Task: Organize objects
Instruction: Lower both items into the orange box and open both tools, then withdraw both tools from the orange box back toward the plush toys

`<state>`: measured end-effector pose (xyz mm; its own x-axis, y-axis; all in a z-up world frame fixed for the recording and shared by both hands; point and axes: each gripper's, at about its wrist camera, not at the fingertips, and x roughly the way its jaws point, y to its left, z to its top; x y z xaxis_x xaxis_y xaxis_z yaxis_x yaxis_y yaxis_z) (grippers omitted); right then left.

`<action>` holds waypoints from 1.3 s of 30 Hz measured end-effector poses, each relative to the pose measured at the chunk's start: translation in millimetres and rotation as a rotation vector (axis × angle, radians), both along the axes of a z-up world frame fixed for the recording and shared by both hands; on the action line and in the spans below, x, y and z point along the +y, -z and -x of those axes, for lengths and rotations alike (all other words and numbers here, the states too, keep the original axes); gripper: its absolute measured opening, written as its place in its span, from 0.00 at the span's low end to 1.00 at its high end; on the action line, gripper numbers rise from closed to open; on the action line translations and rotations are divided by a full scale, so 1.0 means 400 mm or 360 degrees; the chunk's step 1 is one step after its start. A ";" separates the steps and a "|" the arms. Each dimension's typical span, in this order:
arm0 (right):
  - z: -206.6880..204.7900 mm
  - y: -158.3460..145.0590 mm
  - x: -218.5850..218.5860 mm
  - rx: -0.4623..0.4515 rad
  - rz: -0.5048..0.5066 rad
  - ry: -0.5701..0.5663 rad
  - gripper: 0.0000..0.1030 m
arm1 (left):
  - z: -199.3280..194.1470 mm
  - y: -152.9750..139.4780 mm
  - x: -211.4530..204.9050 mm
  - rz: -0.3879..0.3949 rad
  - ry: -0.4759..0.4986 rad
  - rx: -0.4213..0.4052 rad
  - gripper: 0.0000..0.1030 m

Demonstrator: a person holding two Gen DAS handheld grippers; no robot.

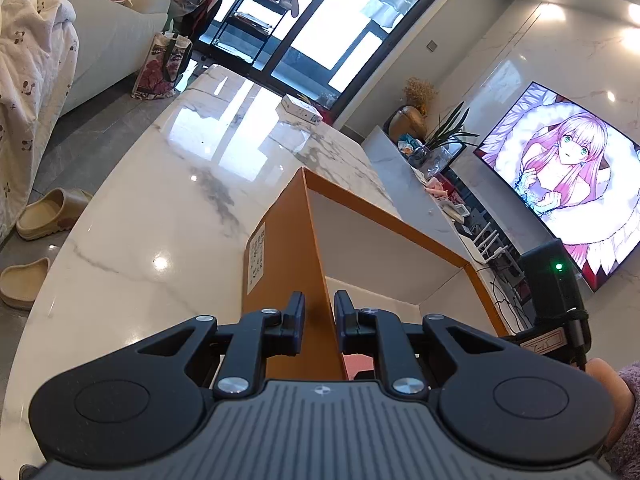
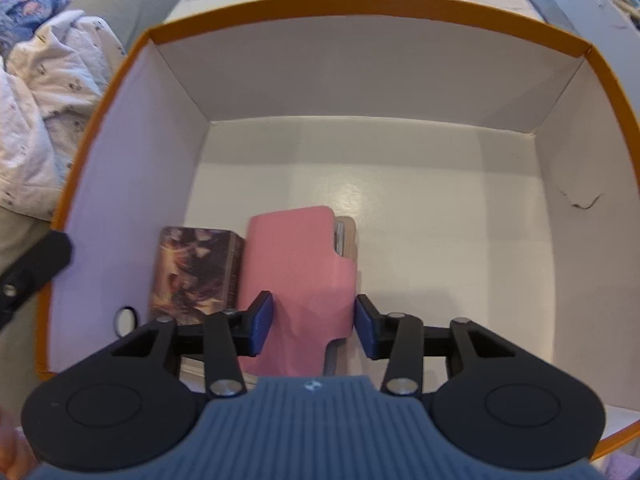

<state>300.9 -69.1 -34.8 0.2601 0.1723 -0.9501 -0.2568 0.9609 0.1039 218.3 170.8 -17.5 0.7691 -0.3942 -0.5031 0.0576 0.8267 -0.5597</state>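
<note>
An orange box [image 1: 280,264] with a white inside stands open on the marble table [image 1: 160,200]. My left gripper [image 1: 320,320] straddles its near wall and is shut on that wall; one of its fingers [image 2: 32,268] shows outside the box rim [image 2: 360,4]. My right gripper [image 2: 314,328] points down into the box, open. A pink case [image 2: 300,272] lies on the box floor between and below its pads, which stand apart from it. Beside it on the left lies a dark, illustrated card pack [image 2: 192,276]. A beige item [image 2: 348,236] peeks from under the case.
A small white box [image 1: 300,110] sits at the table's far end. A sofa with a white blanket [image 1: 36,92] and slippers [image 1: 52,212] on the floor are to the left. A TV [image 1: 560,184] hangs on the right wall. A hand [image 1: 608,384] shows at the lower right.
</note>
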 end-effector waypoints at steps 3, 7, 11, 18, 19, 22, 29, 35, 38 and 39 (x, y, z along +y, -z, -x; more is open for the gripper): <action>0.002 0.004 -0.005 0.0017 0.0003 0.0005 0.45 | -0.001 -0.001 0.000 0.0004 0.0008 0.0006 0.17; -0.002 0.006 -0.014 0.0014 -0.0018 0.0031 0.45 | 0.000 0.003 0.007 0.0029 0.0016 0.0009 0.16; 0.001 0.004 -0.003 0.0031 -0.0034 -0.0046 0.44 | 0.001 0.004 0.001 -0.0002 0.0015 0.0001 0.16; 0.019 -0.013 -0.015 -0.0048 -0.0050 -0.0050 0.37 | 0.018 -0.001 -0.007 -0.0048 -0.0011 -0.0011 0.16; 0.032 -0.029 -0.022 -0.0098 -0.0074 -0.0038 0.33 | 0.029 -0.005 -0.008 -0.0055 -0.0035 -0.0020 0.16; 0.101 -0.107 -0.046 -0.0311 -0.0158 -0.0064 0.35 | 0.068 -0.028 -0.018 -0.0115 -0.0115 -0.0047 0.16; 0.323 -0.263 -0.106 -0.0807 -0.0377 -0.0267 0.54 | 0.174 -0.121 -0.082 -0.0374 -0.0176 -0.0087 0.16; 0.489 -0.301 -0.160 -0.1053 -0.0485 -0.0317 0.61 | 0.226 -0.198 -0.128 -0.0481 -0.0091 -0.0038 0.16; 0.549 -0.281 -0.178 -0.1129 -0.0553 -0.0315 0.64 | 0.255 -0.221 -0.135 -0.0540 -0.0031 -0.0013 0.17; 0.566 -0.272 -0.183 -0.1132 -0.0557 -0.0316 0.65 | 0.265 -0.224 -0.135 -0.0567 -0.0010 0.0003 0.18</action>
<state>74.6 -142.3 73.9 0.7139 0.5349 -0.4519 -0.5366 0.8325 0.1376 112.3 116.9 71.9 0.7698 -0.1890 -0.6097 0.0513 0.9704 -0.2360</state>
